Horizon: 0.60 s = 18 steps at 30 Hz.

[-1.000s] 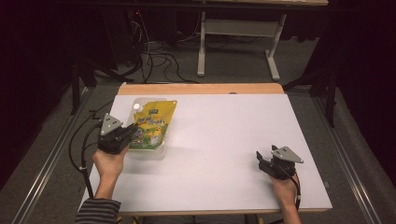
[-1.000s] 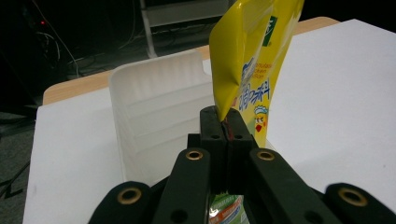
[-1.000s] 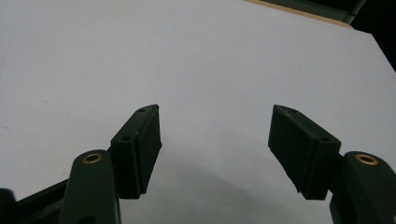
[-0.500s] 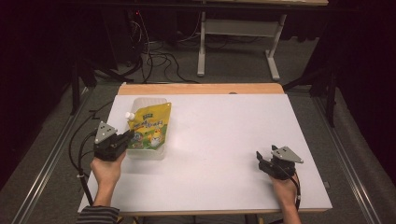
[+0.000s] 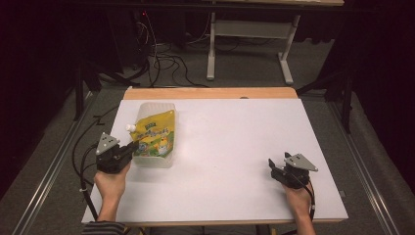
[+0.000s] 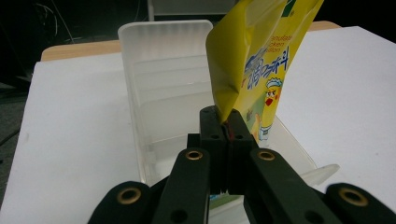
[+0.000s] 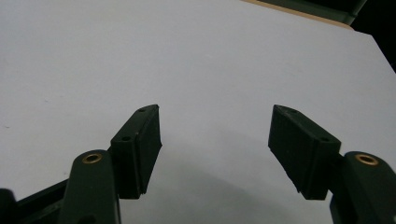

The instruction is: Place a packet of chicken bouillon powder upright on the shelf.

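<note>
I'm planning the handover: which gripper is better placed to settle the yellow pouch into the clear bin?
Left. The left gripper is shut on the yellow pouch over the clear bin; the right gripper is open, far away.

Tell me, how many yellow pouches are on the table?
1: the yellow pouch lies over the clear plastic tub at the table's left, its edge pinched by the left gripper.
</note>
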### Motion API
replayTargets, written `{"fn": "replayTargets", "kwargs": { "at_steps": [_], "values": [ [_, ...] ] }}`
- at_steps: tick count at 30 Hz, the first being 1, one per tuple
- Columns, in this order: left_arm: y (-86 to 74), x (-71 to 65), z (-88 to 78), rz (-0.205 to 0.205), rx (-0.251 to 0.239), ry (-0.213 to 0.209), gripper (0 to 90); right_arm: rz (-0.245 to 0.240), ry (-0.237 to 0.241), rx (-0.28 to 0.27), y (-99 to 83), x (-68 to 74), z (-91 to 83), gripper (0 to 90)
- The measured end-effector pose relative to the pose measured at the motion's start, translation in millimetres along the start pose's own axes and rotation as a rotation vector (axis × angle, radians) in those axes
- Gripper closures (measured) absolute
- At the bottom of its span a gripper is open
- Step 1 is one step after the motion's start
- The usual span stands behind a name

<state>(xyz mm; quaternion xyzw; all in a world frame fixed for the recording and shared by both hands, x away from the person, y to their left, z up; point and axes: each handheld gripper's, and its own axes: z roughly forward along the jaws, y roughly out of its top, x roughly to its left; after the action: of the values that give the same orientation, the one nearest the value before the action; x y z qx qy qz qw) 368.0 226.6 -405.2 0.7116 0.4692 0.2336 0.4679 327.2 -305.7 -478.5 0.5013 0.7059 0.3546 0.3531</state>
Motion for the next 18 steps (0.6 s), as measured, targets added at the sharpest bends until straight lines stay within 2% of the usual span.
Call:
{"fn": "replayTargets", "kwargs": {
  "at_steps": [6, 12, 18],
  "values": [
    [-2.1, -1.1, -0.4, -0.013, 0.008, 0.001, 89.1, 0.0, -0.002, -0.001, 0.0, -0.6, -0.1, 34.9],
    [-9.5, -0.5, 2.6, -0.046, 0.021, -0.004, 89.0, 0.0, 0.0, 0.001, 0.0, -0.2, 0.1, 34.9],
    [-8.5, -0.6, 1.7, -0.028, 0.023, 0.015, 85.6, 0.002, -0.001, 0.001, 0.0, -0.3, 0.0, 34.8]
  ]
}}
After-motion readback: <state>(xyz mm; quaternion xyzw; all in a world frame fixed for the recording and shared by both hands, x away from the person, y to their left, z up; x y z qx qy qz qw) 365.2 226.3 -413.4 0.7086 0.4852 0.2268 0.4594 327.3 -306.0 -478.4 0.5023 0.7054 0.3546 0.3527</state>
